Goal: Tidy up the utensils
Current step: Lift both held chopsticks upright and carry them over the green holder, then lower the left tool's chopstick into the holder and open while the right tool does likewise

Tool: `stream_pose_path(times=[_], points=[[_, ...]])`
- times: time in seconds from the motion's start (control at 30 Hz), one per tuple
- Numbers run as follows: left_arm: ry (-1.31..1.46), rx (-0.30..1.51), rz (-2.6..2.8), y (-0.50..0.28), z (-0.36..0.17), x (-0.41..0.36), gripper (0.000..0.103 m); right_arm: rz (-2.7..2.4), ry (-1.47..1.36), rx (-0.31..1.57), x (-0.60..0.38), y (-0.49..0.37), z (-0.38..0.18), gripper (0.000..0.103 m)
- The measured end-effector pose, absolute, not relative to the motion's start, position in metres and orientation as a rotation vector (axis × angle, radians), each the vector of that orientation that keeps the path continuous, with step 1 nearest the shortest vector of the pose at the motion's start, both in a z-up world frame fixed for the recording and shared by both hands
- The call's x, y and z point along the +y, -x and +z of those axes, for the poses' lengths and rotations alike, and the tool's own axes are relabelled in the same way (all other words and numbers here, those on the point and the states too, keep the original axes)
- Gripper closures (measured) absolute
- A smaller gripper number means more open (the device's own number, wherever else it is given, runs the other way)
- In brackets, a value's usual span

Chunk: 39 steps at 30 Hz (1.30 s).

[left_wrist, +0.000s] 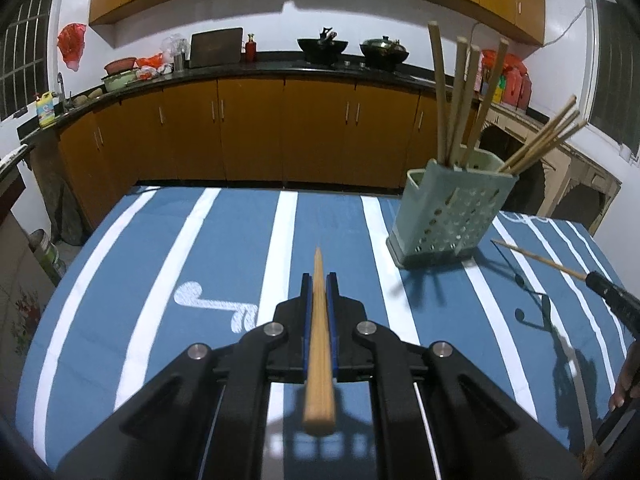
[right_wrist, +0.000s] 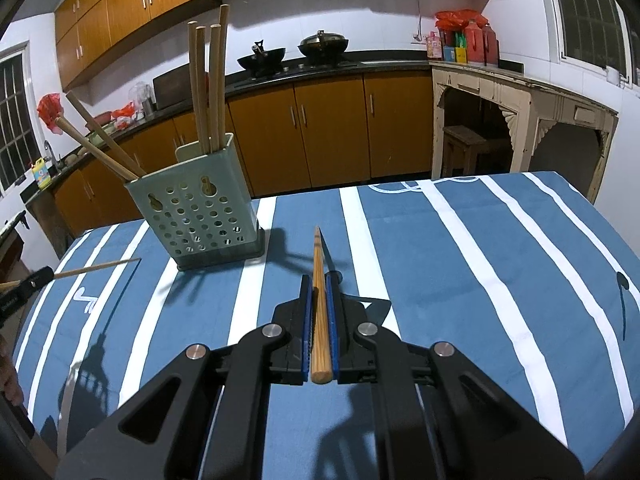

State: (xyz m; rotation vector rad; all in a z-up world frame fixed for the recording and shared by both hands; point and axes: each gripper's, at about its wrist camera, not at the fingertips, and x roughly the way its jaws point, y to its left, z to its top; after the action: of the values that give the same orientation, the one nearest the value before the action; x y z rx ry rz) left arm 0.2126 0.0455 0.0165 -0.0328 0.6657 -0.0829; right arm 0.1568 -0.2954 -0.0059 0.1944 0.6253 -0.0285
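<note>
My left gripper (left_wrist: 319, 282) is shut on a wooden chopstick (left_wrist: 319, 344) that points forward above the table. My right gripper (right_wrist: 319, 282) is shut on another wooden chopstick (right_wrist: 319, 312), also pointing forward. A pale green perforated utensil holder (left_wrist: 448, 216) stands on the table to the right of the left gripper; in the right wrist view the holder (right_wrist: 200, 220) stands ahead to the left. It holds several upright and leaning chopsticks (left_wrist: 460, 96). The right gripper's chopstick (left_wrist: 536, 258) shows at the right edge of the left wrist view, and the left gripper's chopstick (right_wrist: 96, 267) at the left edge of the right wrist view.
The table is covered by a blue cloth with white stripes (left_wrist: 224, 248). Behind it run orange kitchen cabinets (left_wrist: 248, 128) and a dark counter with woks (left_wrist: 322, 46). A cream wooden side table (right_wrist: 516, 120) stands at the back right.
</note>
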Motion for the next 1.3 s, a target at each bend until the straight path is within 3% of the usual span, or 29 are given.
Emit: stream_pose_path(times=[0.73,1.3], points=[[0.07,0.513,-0.127,-0.196,0.067,0.044,0.095,0.018,-0.239,0.505,-0.298,-0.155,0.036,0.095],[0.046,0.434,-0.299,-0.176,0.129,0.01,0.096,0.153,-0.248,0.329,-0.29,-0.143,0.111,0.095]])
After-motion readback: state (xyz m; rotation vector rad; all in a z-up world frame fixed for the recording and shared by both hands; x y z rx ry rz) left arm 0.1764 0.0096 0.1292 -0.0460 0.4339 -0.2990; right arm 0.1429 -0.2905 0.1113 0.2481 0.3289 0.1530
